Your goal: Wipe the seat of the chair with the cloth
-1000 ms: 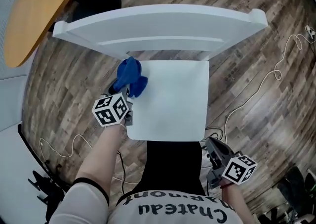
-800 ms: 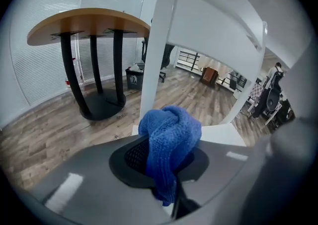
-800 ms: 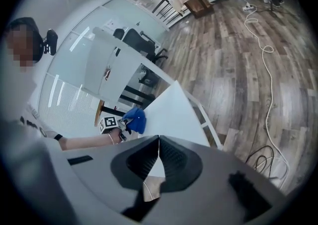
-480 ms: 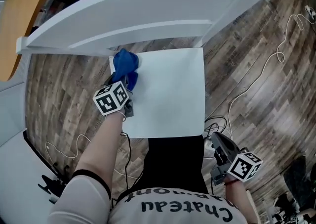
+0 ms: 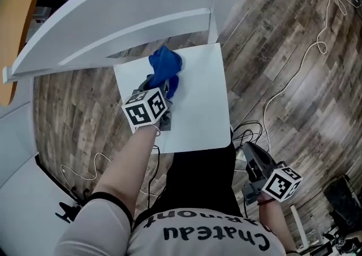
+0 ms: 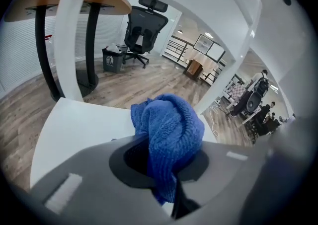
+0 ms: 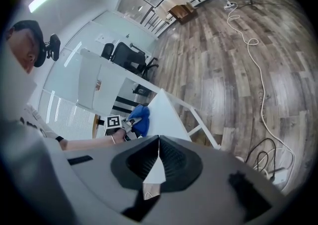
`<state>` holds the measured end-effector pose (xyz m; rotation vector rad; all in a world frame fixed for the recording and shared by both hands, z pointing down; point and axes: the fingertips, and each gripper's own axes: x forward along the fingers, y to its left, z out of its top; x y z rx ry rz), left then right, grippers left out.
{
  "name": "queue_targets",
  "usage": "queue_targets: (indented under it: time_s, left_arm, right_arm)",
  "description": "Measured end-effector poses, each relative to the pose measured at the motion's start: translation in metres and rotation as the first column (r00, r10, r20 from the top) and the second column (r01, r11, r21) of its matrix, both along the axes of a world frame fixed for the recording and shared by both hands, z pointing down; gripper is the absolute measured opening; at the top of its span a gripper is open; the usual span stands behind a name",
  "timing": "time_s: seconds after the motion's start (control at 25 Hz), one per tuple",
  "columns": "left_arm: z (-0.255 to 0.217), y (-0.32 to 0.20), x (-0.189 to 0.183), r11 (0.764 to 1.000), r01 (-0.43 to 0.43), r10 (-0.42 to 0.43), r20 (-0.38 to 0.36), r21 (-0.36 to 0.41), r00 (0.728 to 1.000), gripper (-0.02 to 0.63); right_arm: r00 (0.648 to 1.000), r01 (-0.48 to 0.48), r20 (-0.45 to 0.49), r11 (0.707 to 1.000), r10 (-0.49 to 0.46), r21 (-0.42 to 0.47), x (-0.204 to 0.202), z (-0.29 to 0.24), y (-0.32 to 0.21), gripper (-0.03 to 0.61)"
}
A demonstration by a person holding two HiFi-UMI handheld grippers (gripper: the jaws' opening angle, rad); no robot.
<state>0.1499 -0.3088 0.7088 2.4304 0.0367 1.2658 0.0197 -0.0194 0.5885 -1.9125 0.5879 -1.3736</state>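
Note:
A white chair stands below me, its square seat (image 5: 195, 119) in the middle of the head view and its curved backrest (image 5: 113, 29) across the top. My left gripper (image 5: 164, 88) is shut on a bunched blue cloth (image 5: 166, 67) that rests on the seat's back part, near the backrest. In the left gripper view the blue cloth (image 6: 169, 134) bulges out between the jaws over the white seat (image 6: 69, 129). My right gripper (image 5: 253, 161) hangs off the seat's front right corner, shut and holding nothing; its own view shows the jaws (image 7: 158, 162) met tip to tip.
Wood-plank floor (image 5: 271, 40) lies all round the chair. A white cable (image 5: 308, 63) snakes across it at the right, and dark cables (image 5: 246, 133) lie by the seat's front right corner. A round wooden table edge (image 5: 11, 23) shows at the upper left.
My left gripper has slid the cloth rightward along the back of the seat, from the back left corner toward the middle. The right gripper has stayed low at the right.

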Motion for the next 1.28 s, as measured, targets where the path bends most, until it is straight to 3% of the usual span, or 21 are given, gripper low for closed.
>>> queue_targets:
  time_s: [0.2, 0.36, 0.52, 0.68, 0.76, 0.92, 1.0, 1.08, 1.12, 1.2, 1.28]
  left_arm:
    - [0.001, 0.041, 0.016, 0.995, -0.086, 0.086, -0.001, 0.041, 0.996, 0.061]
    - [0.0, 0.094, 0.028, 0.978, -0.209, 0.21, 0.003, -0.023, 0.978, 0.061]
    - [-0.002, 0.153, 0.037, 0.937, -0.321, 0.323, -0.004, -0.135, 0.946, 0.061]
    - [-0.004, 0.2, 0.033, 0.863, -0.436, 0.444, -0.031, -0.255, 0.896, 0.06]
    - [-0.011, 0.204, 0.027, 0.861, -0.43, 0.432, -0.057, -0.272, 0.9, 0.06]
    - [-0.046, 0.176, 0.008, 0.899, -0.312, 0.276, -0.155, -0.309, 0.949, 0.061]
    - [-0.048, 0.134, -0.014, 0.938, -0.236, 0.201, -0.157, -0.254, 0.967, 0.061]
    - [-0.031, 0.07, -0.047, 0.987, -0.123, 0.115, -0.08, -0.099, 0.99, 0.061]
    - [-0.02, 0.033, -0.067, 0.998, -0.063, 0.063, -0.022, 0.0, 0.998, 0.061]
    - [-0.006, -0.039, -0.108, 0.982, 0.039, -0.052, 0.069, 0.185, 0.996, 0.061]
    - [-0.004, -0.098, -0.139, 0.939, 0.11, -0.15, 0.102, 0.325, 0.983, 0.061]
  right_arm:
    - [1.0, -0.025, 0.005, 1.0, 0.025, -0.009, -0.003, 0.002, 0.014, 0.014]
    - [0.999, -0.037, 0.018, 0.999, 0.038, -0.014, -0.007, 0.005, 0.025, 0.014]
    - [0.999, -0.038, 0.019, 0.999, 0.039, -0.023, -0.008, 0.009, 0.032, 0.014]
    - [0.999, -0.045, 0.027, 0.999, 0.045, -0.016, -0.006, 0.013, 0.027, 0.014]
    - [0.999, -0.026, 0.033, 1.0, 0.026, -0.006, -0.007, 0.013, 0.02, 0.014]
    - [1.0, 0.003, 0.028, 1.0, -0.003, -0.001, -0.001, 0.011, 0.011, 0.014]
    - [1.0, 0.022, 0.021, 1.0, -0.022, 0.003, 0.004, 0.009, 0.004, 0.014]
    - [0.999, 0.05, 0.02, 0.999, -0.05, 0.007, 0.004, 0.009, -0.005, 0.014]
    - [0.998, 0.066, 0.025, 0.998, -0.066, 0.011, 0.002, 0.009, -0.009, 0.014]
    - [0.994, 0.101, 0.042, 0.995, -0.102, 0.022, -0.005, 0.011, -0.02, 0.014]
    - [0.989, 0.134, 0.054, 0.991, -0.136, 0.028, -0.012, 0.015, -0.03, 0.014]
